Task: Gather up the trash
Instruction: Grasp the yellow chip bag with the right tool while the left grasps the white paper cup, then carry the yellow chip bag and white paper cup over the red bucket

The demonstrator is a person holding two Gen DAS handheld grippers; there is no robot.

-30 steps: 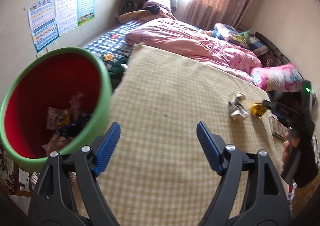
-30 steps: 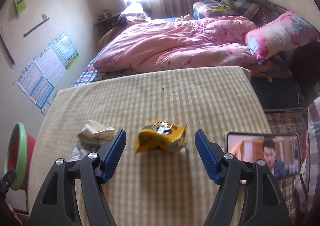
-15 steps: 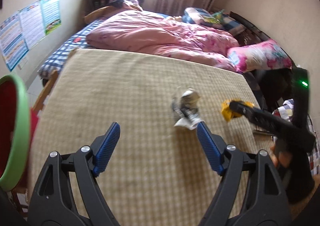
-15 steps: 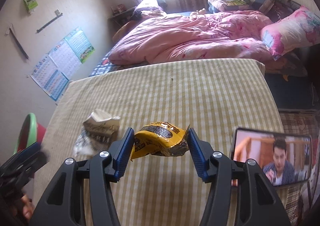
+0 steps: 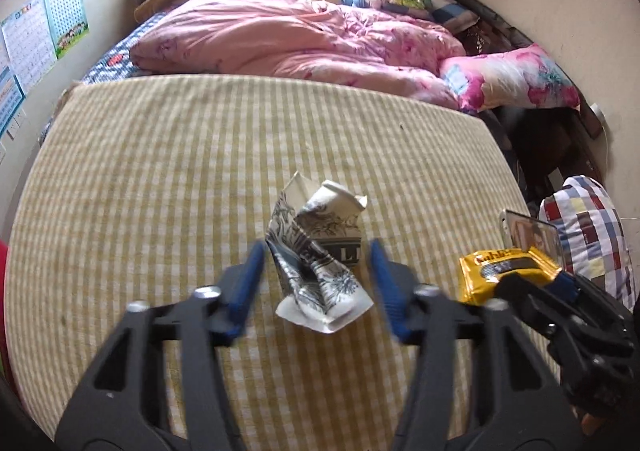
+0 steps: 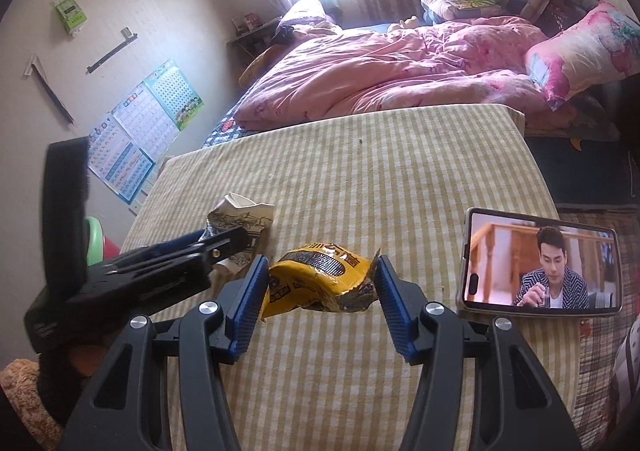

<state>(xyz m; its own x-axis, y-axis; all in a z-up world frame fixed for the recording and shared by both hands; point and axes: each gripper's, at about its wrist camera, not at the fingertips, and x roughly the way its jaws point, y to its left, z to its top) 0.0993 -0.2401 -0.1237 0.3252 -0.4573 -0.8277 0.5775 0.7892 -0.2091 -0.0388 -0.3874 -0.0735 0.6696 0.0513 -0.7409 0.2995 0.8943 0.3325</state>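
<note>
Trash lies on the checked desk: left claw closing around the crumpled paper carton, pads not yet pressing; beside the carton, right claw clamps the yellow wrapper, ready for binning.

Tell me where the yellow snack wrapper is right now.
The yellow snack wrapper sits pinched in the right gripper over the striped tablecloth, with the crumpled paper carton on its left and the phone on its right.
</note>
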